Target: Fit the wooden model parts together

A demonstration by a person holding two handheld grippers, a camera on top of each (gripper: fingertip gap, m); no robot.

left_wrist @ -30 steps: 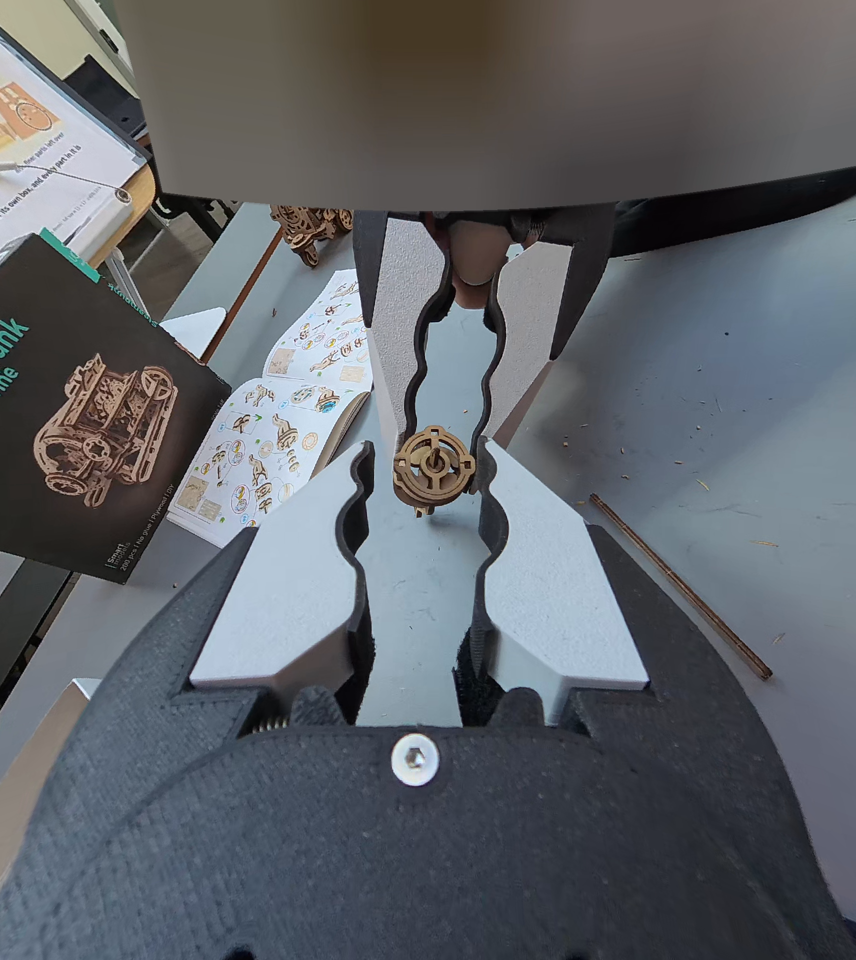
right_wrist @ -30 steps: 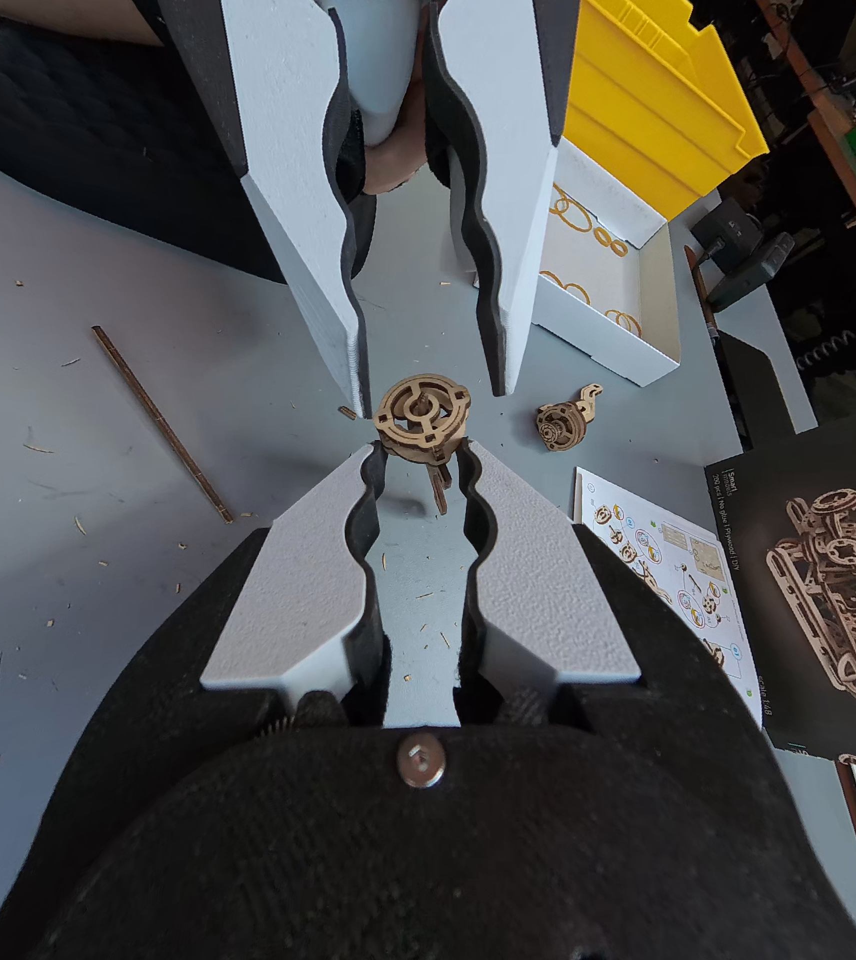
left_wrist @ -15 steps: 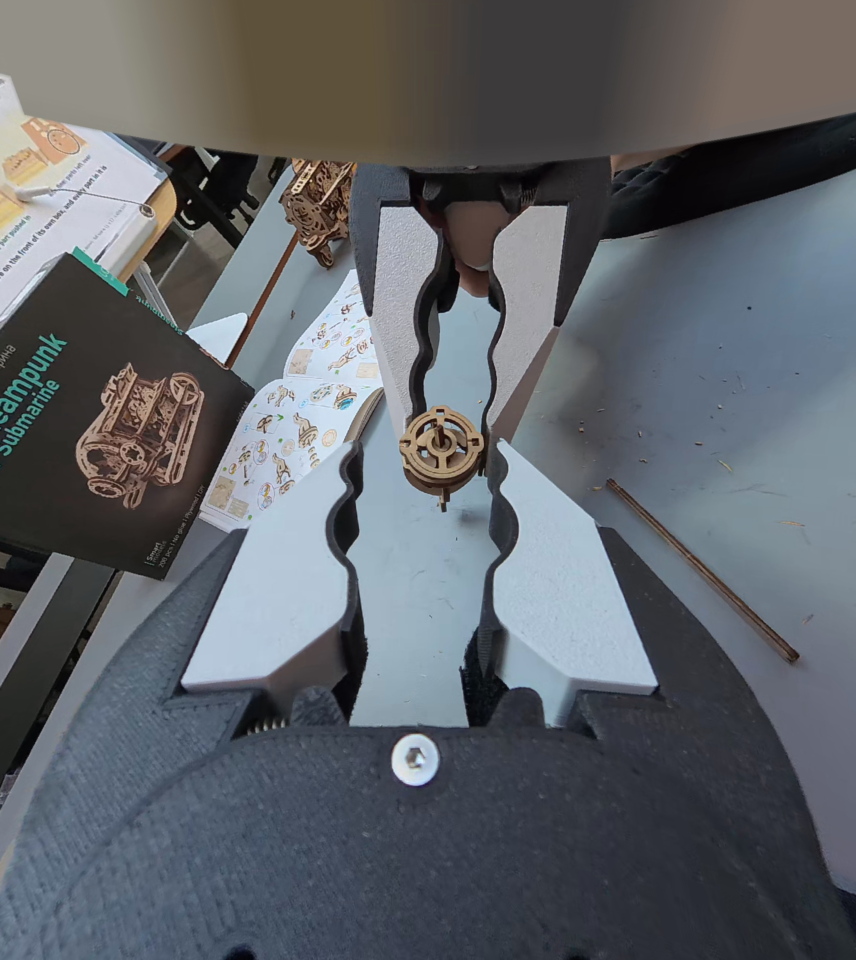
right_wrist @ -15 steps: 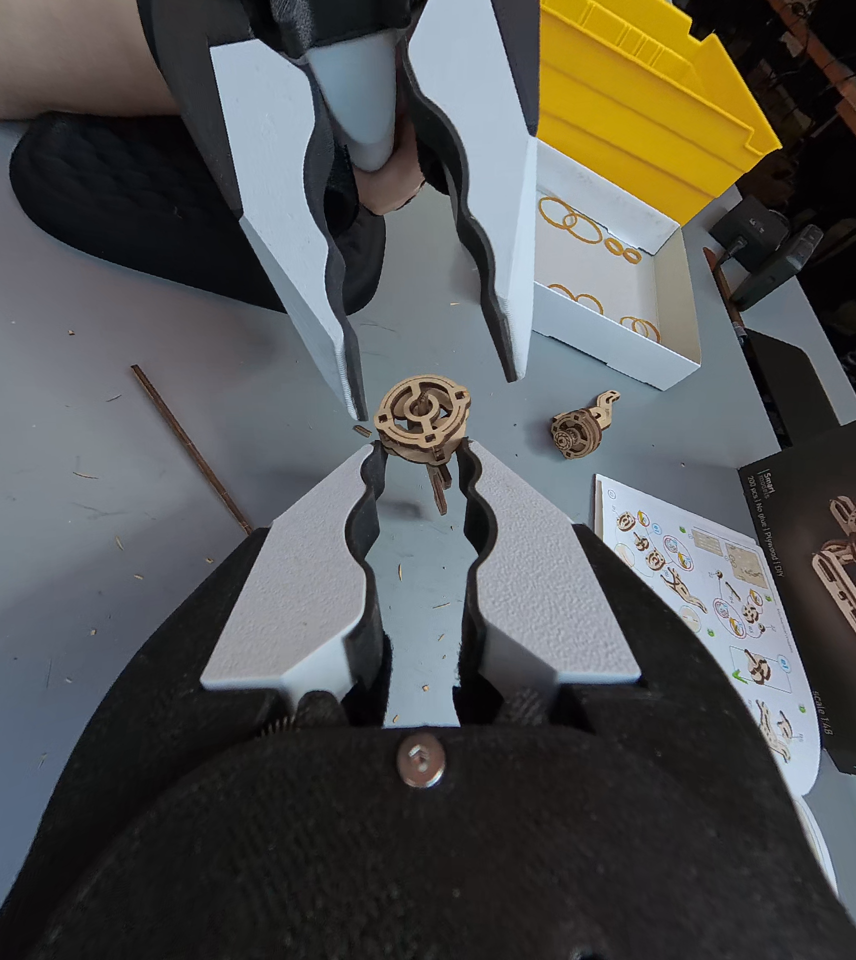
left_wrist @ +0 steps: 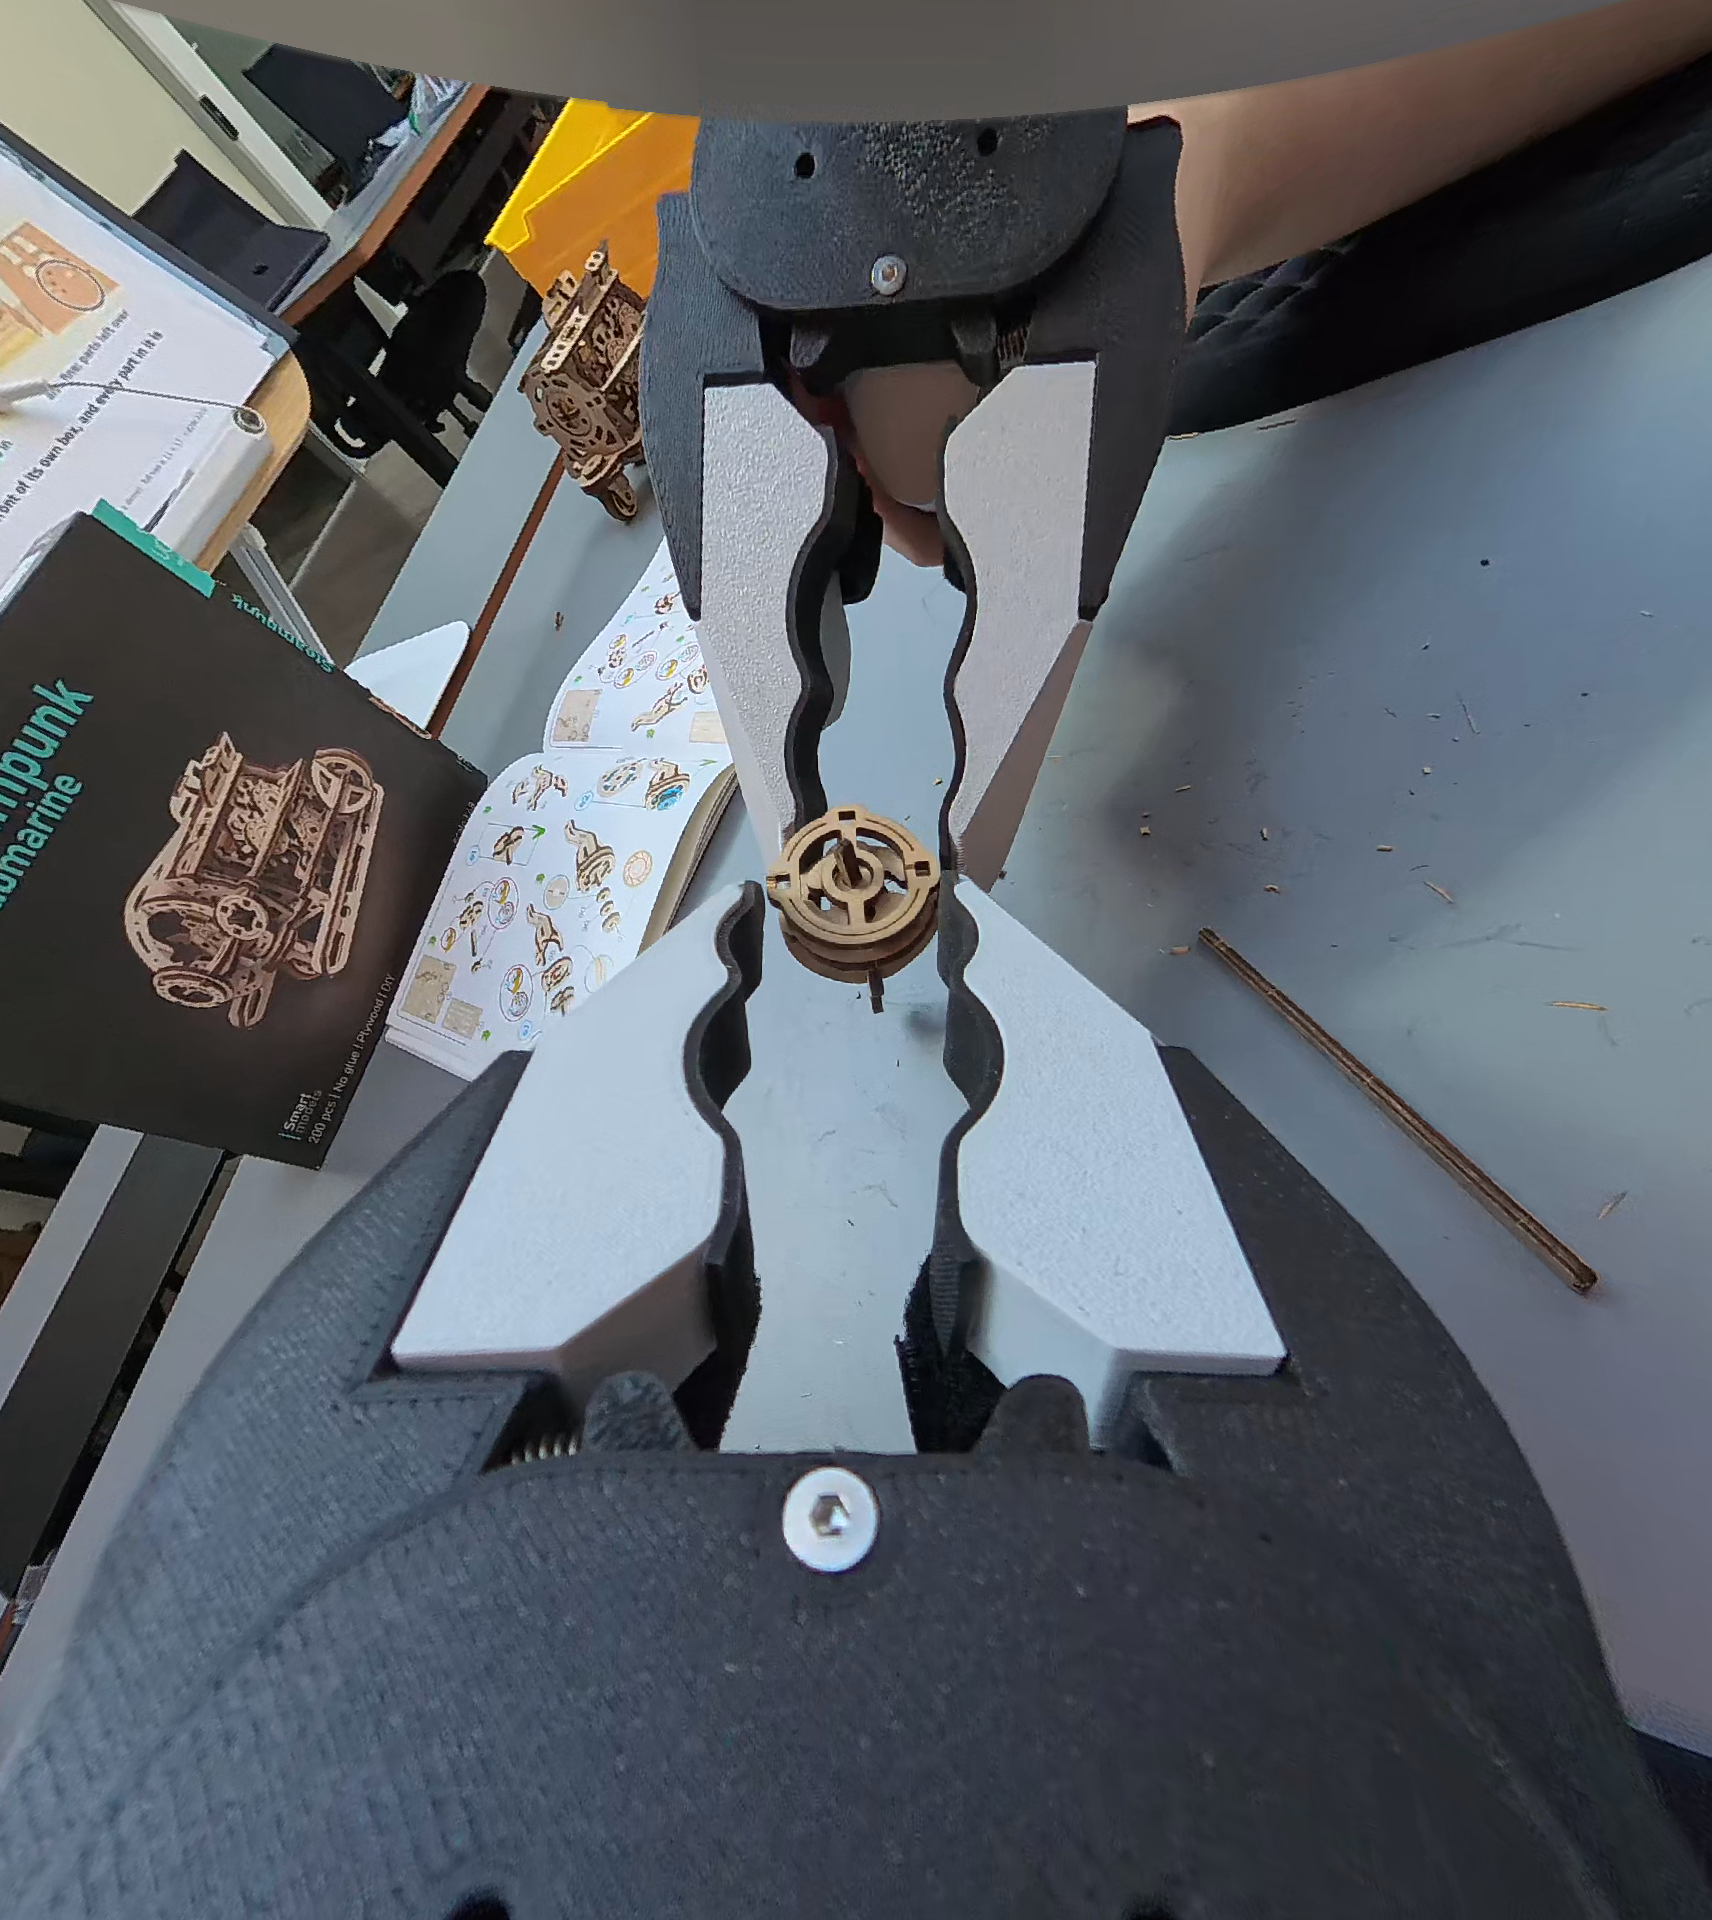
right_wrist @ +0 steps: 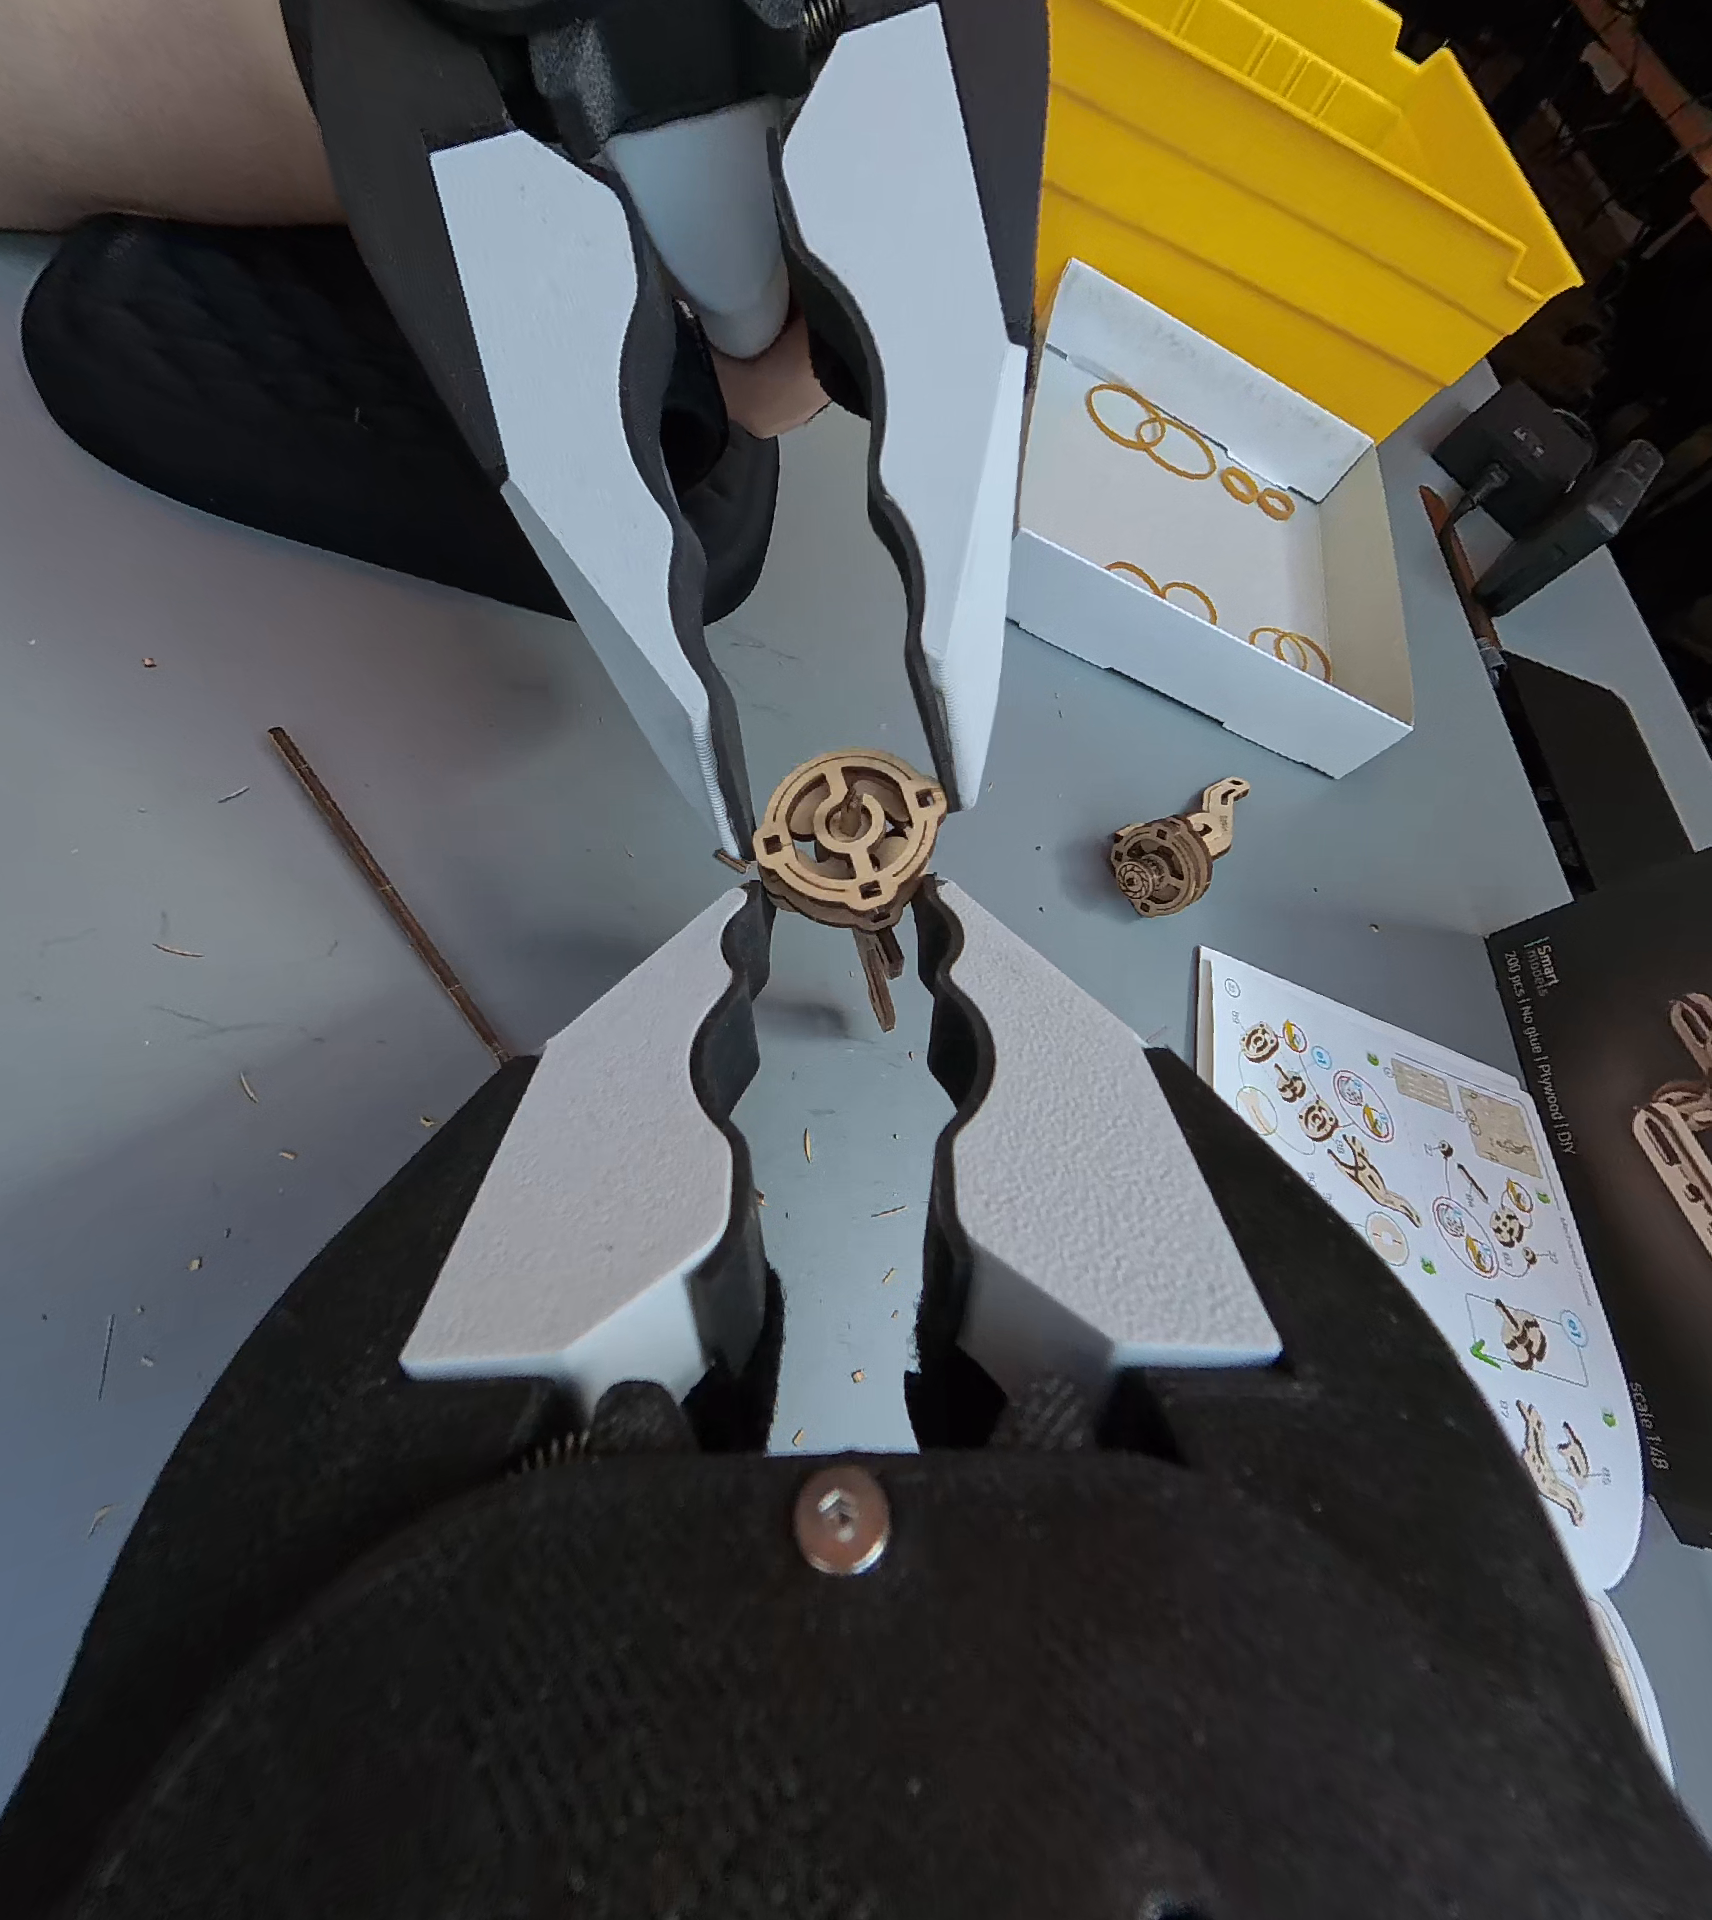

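Your left gripper [left_wrist: 852, 894] and your right gripper [right_wrist: 841, 894] point at each other, tip to tip, above the table. Each has its two fingers drawn in to a narrow gap, and both pairs of tips press on the same small wooden wheel part [right_wrist: 847, 847] from opposite ends

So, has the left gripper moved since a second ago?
Yes. In the right wrist view the left gripper has closed onto the wooden wheel, its finger drawing away from the white box.
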